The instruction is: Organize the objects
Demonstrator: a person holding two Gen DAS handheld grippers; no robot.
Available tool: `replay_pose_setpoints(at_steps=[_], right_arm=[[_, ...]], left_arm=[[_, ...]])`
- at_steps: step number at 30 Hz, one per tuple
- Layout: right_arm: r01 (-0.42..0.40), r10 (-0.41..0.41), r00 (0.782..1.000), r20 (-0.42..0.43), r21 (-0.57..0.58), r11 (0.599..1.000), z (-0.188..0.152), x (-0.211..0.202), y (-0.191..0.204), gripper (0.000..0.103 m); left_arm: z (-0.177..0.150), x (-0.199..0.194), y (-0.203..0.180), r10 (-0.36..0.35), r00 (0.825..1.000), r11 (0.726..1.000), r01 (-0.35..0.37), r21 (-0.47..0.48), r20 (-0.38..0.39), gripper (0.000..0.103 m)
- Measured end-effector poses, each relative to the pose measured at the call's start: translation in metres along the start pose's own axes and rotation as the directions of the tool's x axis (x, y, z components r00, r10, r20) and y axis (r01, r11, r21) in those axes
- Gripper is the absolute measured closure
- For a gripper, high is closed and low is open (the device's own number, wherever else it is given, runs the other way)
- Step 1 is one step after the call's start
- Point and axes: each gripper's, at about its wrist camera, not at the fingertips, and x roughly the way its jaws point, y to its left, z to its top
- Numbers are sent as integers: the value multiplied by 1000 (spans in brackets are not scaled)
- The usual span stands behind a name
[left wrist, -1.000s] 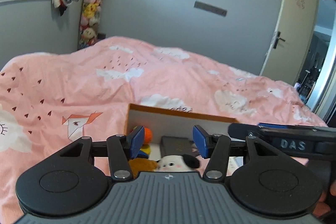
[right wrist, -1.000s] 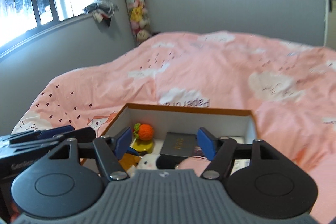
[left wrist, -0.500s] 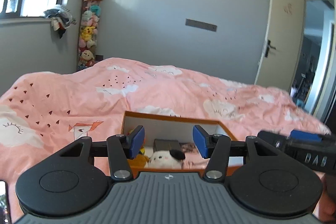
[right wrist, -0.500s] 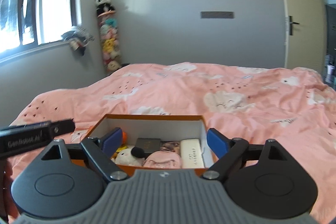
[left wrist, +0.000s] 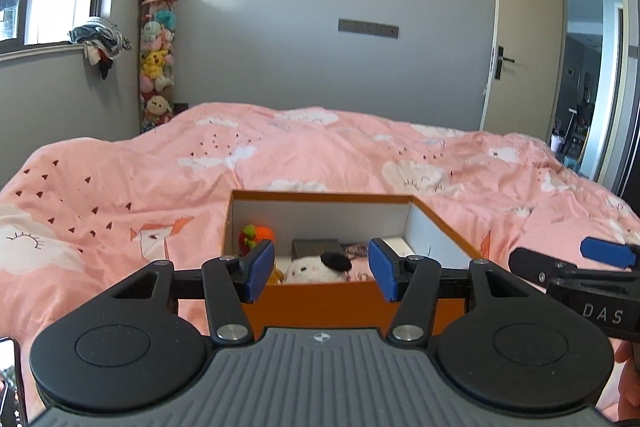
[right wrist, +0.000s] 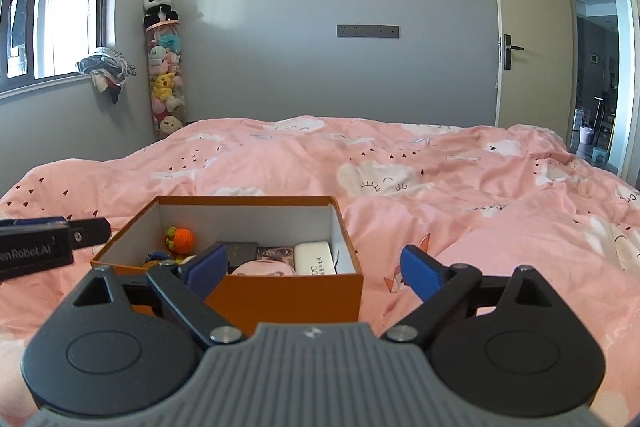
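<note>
orange box (right wrist: 288, 297) on pink bed (right wrist: 460, 195)

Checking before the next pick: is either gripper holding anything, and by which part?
Nothing is held. The left gripper is open and empty; the right gripper has just been opening, with nothing between its jaws. Both are short of the box.

The orange box (left wrist: 352, 301) front wall hides the lower parts of its contents. The white plush (left wrist: 310, 269) shows only its head above that wall. Lettering on the white case (right wrist: 316, 258) inside the box is illegible.
</note>
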Motion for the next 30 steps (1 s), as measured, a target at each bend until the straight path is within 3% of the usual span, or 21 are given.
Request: replay_pose_setpoints(at_steps=[11,22,30], right_arm=[[6,-6,1000,-8,-50,999,-9,4,8,3],[-13,8,994,-105,-48,999,-17,20,6,1],[-23,18,989,-148,-36,999,-23,25,6,1]], left_arm=[[-15,12,-2,36,994,999,-34,27,-104,38],[-33,26,-1,44,973,999,-39,25,-229,38],[-36,28,-2,49,966,999,-43,28,-253,38]])
